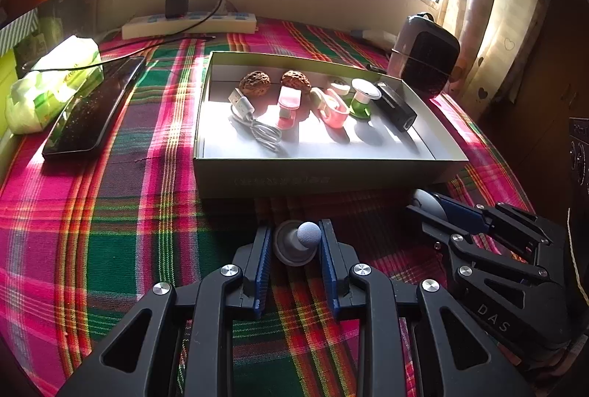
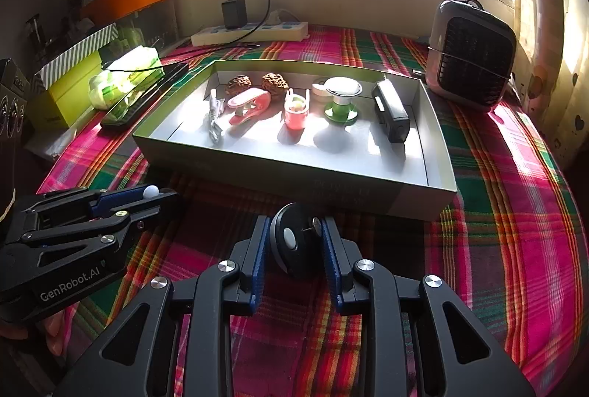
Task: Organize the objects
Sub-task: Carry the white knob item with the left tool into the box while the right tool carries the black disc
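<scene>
Two grippers hovered side by side over the plaid-covered table (image 1: 92,213), just near of the open box (image 2: 423,191). The left gripper (image 1: 296,242) had its fingers clenched on a small grey stand with a white ball top (image 1: 307,233), while the right gripper (image 2: 294,244) had its fingers clamped on a round black device (image 2: 291,242). Walnuts (image 2: 274,82), pink clips (image 2: 248,104), a cable (image 2: 214,119) and a green-based cup (image 2: 340,99) lay in the box's far half.
</scene>
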`<state>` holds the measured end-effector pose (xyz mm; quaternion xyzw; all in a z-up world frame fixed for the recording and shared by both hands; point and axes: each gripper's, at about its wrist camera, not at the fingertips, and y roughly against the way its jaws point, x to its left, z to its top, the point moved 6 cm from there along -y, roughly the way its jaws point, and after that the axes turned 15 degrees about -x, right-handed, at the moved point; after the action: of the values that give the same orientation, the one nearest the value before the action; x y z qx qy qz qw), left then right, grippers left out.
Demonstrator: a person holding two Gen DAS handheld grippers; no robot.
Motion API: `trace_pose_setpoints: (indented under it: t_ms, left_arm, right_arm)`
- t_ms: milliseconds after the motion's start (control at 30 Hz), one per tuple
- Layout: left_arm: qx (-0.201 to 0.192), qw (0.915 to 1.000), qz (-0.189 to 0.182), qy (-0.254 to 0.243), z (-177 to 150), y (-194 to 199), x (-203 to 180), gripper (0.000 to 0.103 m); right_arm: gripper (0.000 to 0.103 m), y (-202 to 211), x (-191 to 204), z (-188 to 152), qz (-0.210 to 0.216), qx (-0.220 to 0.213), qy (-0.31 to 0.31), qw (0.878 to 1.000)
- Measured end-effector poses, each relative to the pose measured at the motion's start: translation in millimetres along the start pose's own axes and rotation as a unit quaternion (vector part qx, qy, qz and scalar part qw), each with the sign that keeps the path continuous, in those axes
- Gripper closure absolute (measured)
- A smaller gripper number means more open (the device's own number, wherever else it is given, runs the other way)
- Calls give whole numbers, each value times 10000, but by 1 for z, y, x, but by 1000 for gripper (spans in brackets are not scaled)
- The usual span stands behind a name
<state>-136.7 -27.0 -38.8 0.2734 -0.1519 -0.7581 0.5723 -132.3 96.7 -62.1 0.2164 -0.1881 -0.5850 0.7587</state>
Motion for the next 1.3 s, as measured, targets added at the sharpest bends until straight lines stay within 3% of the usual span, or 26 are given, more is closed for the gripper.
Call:
trace_pose_setpoints:
  t_ms: [733, 1300]
  left_arm:
    - [-206, 9996, -91, -148, 19, 17, -15, 80]
    - [-337, 9990, -77, -280, 44, 6, -24, 80]
  right_arm:
    - [74, 18, -1, 17, 264, -329, -131, 9990]
    - [74, 19, -15, 38, 225, -548, -119, 9982]
